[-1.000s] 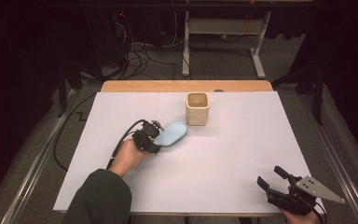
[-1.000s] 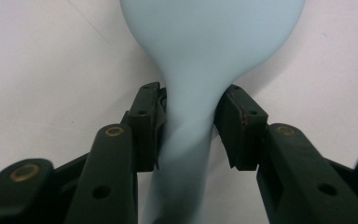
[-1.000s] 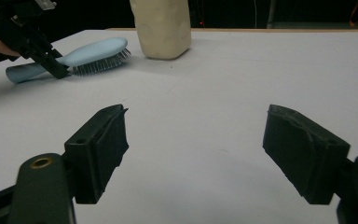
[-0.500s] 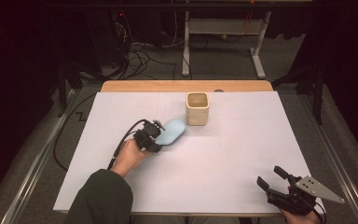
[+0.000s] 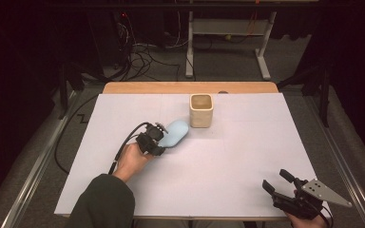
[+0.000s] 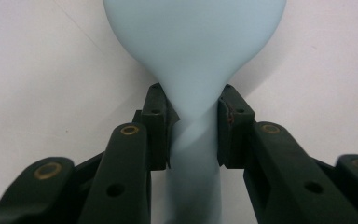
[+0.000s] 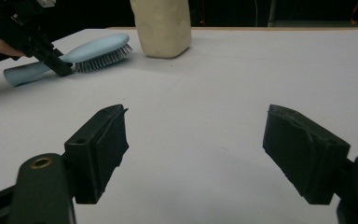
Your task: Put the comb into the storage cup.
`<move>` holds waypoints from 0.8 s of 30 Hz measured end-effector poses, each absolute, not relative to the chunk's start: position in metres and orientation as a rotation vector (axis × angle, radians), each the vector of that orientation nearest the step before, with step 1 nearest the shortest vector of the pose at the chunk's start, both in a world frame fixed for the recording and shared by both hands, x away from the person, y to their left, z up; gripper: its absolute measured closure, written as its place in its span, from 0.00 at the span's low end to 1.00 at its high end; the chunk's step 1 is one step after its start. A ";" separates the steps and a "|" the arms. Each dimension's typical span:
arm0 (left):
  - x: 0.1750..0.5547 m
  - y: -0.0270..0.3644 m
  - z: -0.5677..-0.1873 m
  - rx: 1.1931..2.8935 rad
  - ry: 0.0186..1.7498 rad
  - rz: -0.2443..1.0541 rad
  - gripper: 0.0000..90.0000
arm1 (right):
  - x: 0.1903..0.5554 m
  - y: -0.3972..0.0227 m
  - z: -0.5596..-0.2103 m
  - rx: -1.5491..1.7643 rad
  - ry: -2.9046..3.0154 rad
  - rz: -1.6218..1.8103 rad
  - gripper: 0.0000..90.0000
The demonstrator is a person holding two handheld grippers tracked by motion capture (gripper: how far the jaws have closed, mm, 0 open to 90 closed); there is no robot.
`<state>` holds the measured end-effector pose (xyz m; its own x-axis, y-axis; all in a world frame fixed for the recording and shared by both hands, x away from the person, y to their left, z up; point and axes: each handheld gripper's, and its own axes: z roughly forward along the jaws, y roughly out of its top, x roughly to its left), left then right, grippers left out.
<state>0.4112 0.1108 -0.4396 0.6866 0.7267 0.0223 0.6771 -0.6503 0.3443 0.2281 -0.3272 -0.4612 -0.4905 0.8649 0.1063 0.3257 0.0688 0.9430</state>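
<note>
Your left gripper [image 5: 158,141] has just been closing and is now clamped on the brush [image 5: 173,133], its pads [image 6: 157,126] pressing the narrow neck where the handle widens into the head. The brush lies bristles down on the surface [image 5: 228,161], just beside the cup [image 5: 201,110] but not touching it. Your right gripper [image 5: 282,184] sits released near the front right corner, well apart from both, with nothing between its jaws.

The step in hand looks like lifting the brush, likely towards the cup. The grip is centred on the neck, which is good, but the head is the heavier end and may droop once it leaves the surface. Raise it straight up first, slowly, and watch for the handle twisting between the pads. If it sags, set it down and take hold again closer to the head. Keep the head clear of the cup's wall as you rise, so you do not knock it. Leave the right gripper parked where it is.
</note>
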 end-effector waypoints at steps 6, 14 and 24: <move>0.406 0.110 -0.439 2.551 1.109 0.262 0.77 | 0.228 -0.327 -0.461 1.191 1.856 1.427 0.25; 0.397 0.119 -0.435 2.510 1.094 0.278 0.77 | 0.228 -0.327 -0.462 1.192 1.858 1.429 0.25; 0.382 0.135 -0.430 2.442 1.079 0.250 0.77 | 0.229 -0.327 -0.462 1.195 1.859 1.424 0.25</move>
<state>0.3821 0.1350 -0.4300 0.6767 0.7360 -0.0178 0.6532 -0.5890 0.4758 0.2286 -0.3270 -0.4620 -0.4852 0.8670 0.1139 0.3359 0.0645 0.9397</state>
